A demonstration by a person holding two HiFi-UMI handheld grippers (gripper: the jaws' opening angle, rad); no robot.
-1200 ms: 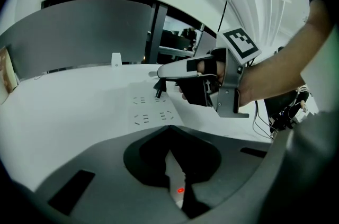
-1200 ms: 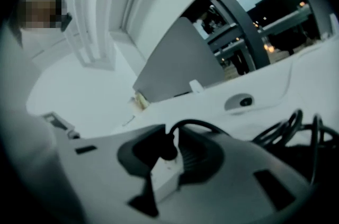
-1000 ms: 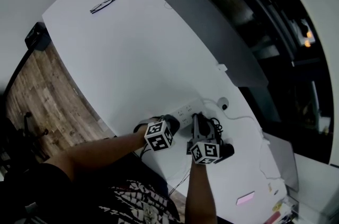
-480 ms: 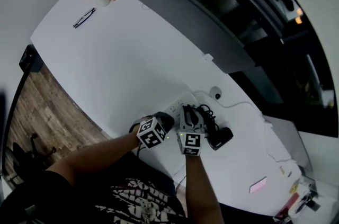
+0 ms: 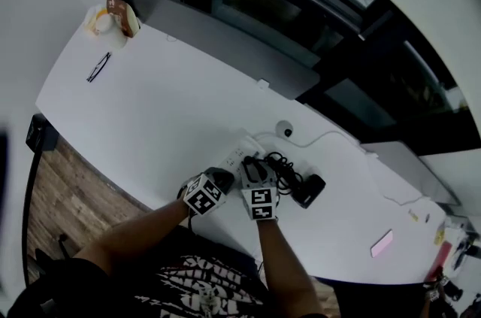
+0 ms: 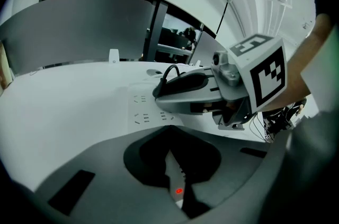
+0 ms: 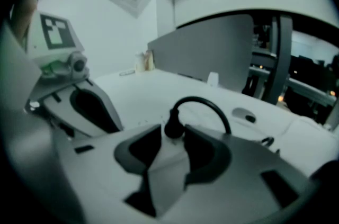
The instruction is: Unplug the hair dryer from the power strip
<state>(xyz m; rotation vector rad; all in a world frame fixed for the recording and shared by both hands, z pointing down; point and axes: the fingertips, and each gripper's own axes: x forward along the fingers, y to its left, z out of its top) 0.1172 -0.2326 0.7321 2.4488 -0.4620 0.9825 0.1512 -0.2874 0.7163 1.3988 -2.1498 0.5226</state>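
The white power strip [image 5: 237,153] lies on the white table [image 5: 165,98] near the person's edge, with both grippers meeting over it. The left gripper [image 5: 222,175] comes in from the person's left, angled down onto the strip's near end. In the left gripper view its jaws stand together at the tips, and a red lamp on the strip shows through the narrow slit behind them.

The right gripper [image 7: 172,135] is just beside it, pointing down at the strip's far part. Its jaws have just been opening and now stand apart, with the black plug [image 7: 172,127] upright between their tips. The pads sit close on either side of the plug without clearly pressing it. Whether the pins are in the socket cannot be made out. The black cable [image 7: 206,104] arches up from the plug and over to the right.

In the head view the cable bunches into a loose coil, and the black hair dryer [image 5: 310,190] lies on the table just to the right of the grippers. Beyond the strip a small round device [image 5: 284,131] sits on a white cord. A grey partition [image 5: 210,34] runs along the table's far edge, and a pair of glasses [image 5: 98,67] rests well away at the far left.
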